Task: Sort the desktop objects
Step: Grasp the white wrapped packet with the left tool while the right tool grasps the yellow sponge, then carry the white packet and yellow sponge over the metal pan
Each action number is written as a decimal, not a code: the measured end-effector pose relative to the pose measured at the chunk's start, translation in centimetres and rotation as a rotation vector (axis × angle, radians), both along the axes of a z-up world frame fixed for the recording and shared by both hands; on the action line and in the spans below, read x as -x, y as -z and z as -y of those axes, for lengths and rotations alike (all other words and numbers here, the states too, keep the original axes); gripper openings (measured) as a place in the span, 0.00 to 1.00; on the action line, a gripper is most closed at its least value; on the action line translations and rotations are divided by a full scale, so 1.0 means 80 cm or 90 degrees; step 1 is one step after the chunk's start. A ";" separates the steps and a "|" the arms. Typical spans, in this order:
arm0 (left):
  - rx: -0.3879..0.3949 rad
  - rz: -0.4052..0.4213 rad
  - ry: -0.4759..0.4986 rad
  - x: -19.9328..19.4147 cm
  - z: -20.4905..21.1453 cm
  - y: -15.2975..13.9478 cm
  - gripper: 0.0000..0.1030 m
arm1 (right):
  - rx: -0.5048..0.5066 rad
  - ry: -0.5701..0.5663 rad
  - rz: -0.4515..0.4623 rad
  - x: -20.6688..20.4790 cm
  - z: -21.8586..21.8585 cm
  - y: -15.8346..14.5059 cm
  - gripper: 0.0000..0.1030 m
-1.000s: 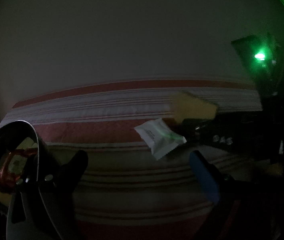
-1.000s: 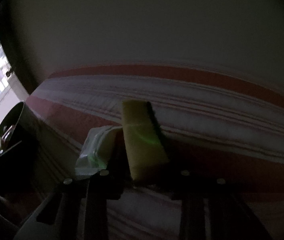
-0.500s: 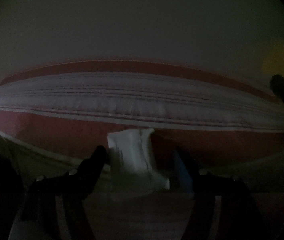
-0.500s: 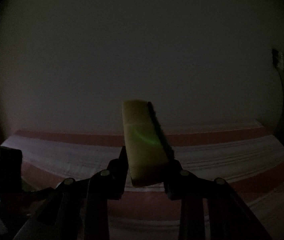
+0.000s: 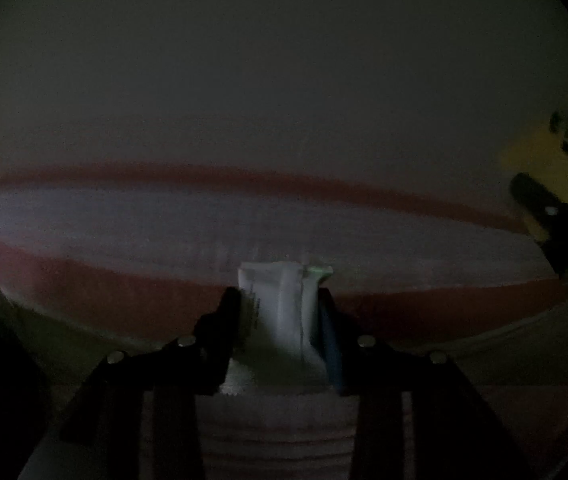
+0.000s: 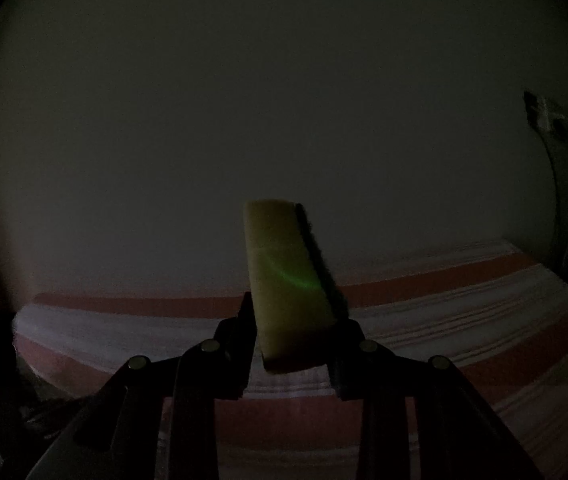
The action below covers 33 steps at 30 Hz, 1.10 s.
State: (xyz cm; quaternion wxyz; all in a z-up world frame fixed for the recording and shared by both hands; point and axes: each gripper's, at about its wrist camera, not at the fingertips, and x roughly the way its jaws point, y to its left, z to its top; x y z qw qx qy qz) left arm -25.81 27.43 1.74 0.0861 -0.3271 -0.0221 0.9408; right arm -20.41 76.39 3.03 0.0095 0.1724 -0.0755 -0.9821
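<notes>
White packet (image 5: 284,308) is pinched in the left hand-held gripper (image 5: 282,312), yellow sponge (image 6: 287,284) in the right hand-held gripper (image 6: 289,320), both level.

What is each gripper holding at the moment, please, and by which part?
The left gripper pinches the white packet across its lower middle. The right gripper clamps the yellow sponge near its lower end.
</notes>
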 end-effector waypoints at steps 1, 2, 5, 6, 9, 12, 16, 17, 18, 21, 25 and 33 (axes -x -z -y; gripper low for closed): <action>0.011 -0.023 -0.002 -0.007 -0.002 -0.005 0.36 | 0.005 0.001 -0.003 -0.001 0.000 0.000 0.32; 0.016 -0.042 -0.004 -0.014 -0.002 -0.010 0.36 | 0.007 0.001 -0.004 0.000 0.004 0.000 0.32; 0.029 -0.089 -0.010 -0.035 0.001 -0.019 0.36 | 0.010 -0.003 -0.005 -0.001 0.010 0.002 0.32; 0.034 -0.097 -0.012 -0.038 0.000 -0.019 0.36 | 0.011 -0.006 -0.006 -0.002 0.013 0.001 0.32; 0.039 -0.098 -0.019 -0.038 0.003 -0.016 0.36 | -0.001 -0.013 -0.007 -0.005 0.016 0.001 0.32; 0.035 -0.092 -0.023 -0.041 0.000 -0.017 0.36 | -0.014 -0.016 -0.004 0.000 0.017 0.007 0.32; 0.038 -0.088 -0.022 -0.033 -0.015 -0.019 0.36 | -0.025 -0.012 0.014 0.005 0.024 0.016 0.32; 0.039 -0.085 -0.020 -0.029 -0.016 -0.019 0.36 | -0.028 -0.011 0.019 0.006 0.026 0.019 0.32; 0.039 -0.078 -0.017 -0.029 -0.013 -0.020 0.36 | -0.031 -0.010 0.026 0.008 0.026 0.018 0.32; 0.041 -0.031 -0.009 -0.020 -0.016 -0.013 0.36 | -0.038 -0.006 0.055 0.015 0.030 0.026 0.32; 0.035 0.045 -0.002 -0.002 -0.014 0.002 0.36 | -0.033 -0.007 0.098 0.029 0.032 0.035 0.32; 0.033 0.007 -0.021 -0.015 -0.010 -0.011 0.36 | -0.040 0.028 0.065 0.006 0.065 0.030 0.32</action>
